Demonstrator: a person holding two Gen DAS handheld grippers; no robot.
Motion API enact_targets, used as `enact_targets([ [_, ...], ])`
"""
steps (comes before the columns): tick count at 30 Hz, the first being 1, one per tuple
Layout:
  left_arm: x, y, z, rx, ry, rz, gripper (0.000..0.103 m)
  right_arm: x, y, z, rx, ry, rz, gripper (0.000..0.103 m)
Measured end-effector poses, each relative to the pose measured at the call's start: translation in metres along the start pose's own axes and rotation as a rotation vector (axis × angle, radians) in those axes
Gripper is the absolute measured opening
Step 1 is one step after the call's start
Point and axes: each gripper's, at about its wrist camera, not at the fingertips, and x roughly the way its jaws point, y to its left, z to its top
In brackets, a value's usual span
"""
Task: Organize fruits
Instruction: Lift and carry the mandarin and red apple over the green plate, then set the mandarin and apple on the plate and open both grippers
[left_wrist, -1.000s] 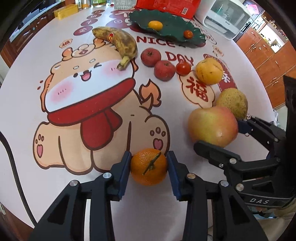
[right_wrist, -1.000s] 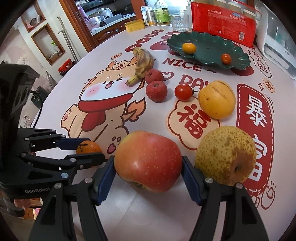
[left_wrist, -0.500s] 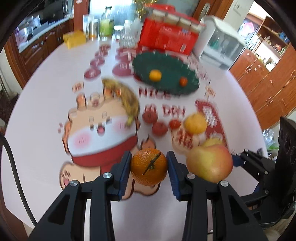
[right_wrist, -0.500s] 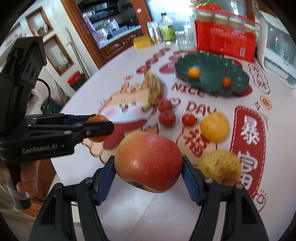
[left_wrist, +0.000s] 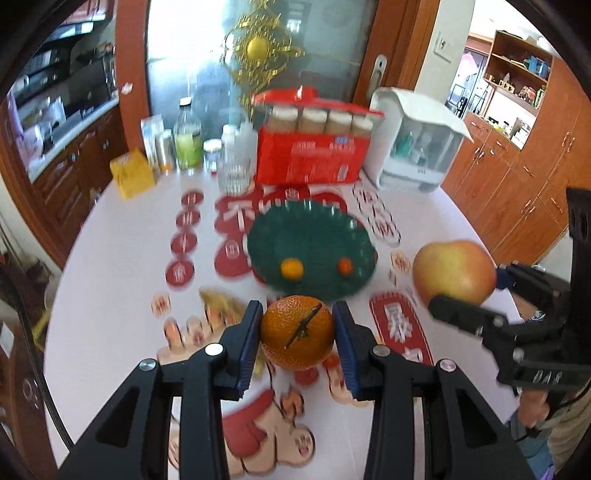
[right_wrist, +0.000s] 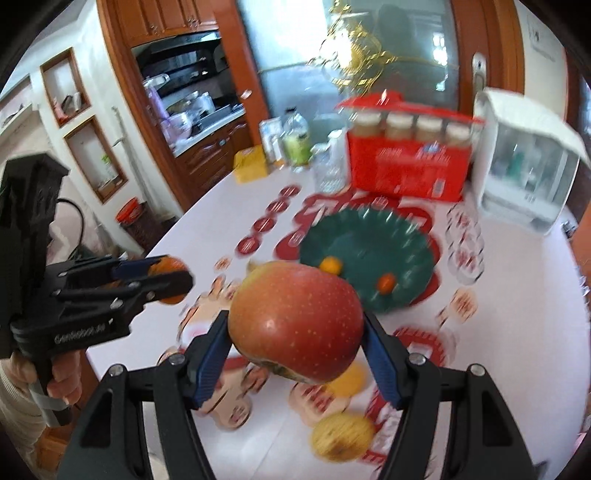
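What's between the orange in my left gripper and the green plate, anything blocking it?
Nothing visible blocks it. The round orange tangerine is held off the table in the left gripper, and the dark green scalloped plate lies straight ahead. Two small fruits sit near its front edge, with bare plate behind them.

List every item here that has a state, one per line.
Left gripper: shut on round orange tangerine, lifted off table.
Right gripper: shut on big red apple, lifted.
Dark green scalloped plate: holds two small fruits.
Speckled yellow pear: lying on tablecloth.
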Motion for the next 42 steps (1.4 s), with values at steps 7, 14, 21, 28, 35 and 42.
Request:
enact_targets([
  [7, 0.025, 0.000, 0.085, 0.059, -0.051, 0.062, 0.037, 0.016, -0.040, 0.081, 0.032, -0.070, -0.106, 0.069],
  [14, 0.104, 0.005, 0.132, 0.051, 0.002, 0.068, 0.037, 0.094, -0.099, 0.113, 0.157, 0.017, -0.168, 0.069],
  [21, 0.214, 0.013, 0.121, 0.017, 0.170, 0.049, 0.037, 0.179, -0.132, 0.082, 0.242, 0.167, -0.172, 0.069],
  [28, 0.293, 0.025, 0.097, -0.044, 0.299, 0.016, 0.037, 0.234, -0.137, 0.048, 0.260, 0.274, -0.138, 0.069],
  [35, 0.320, 0.027, 0.083, -0.045, 0.342, 0.008, 0.038, 0.256, -0.141, 0.034, 0.271, 0.309, -0.127, 0.069],
  [42, 0.330, 0.030, 0.079, -0.054, 0.352, 0.016, 0.049, 0.260, -0.142, 0.033, 0.270, 0.303, -0.130, 0.070],
])
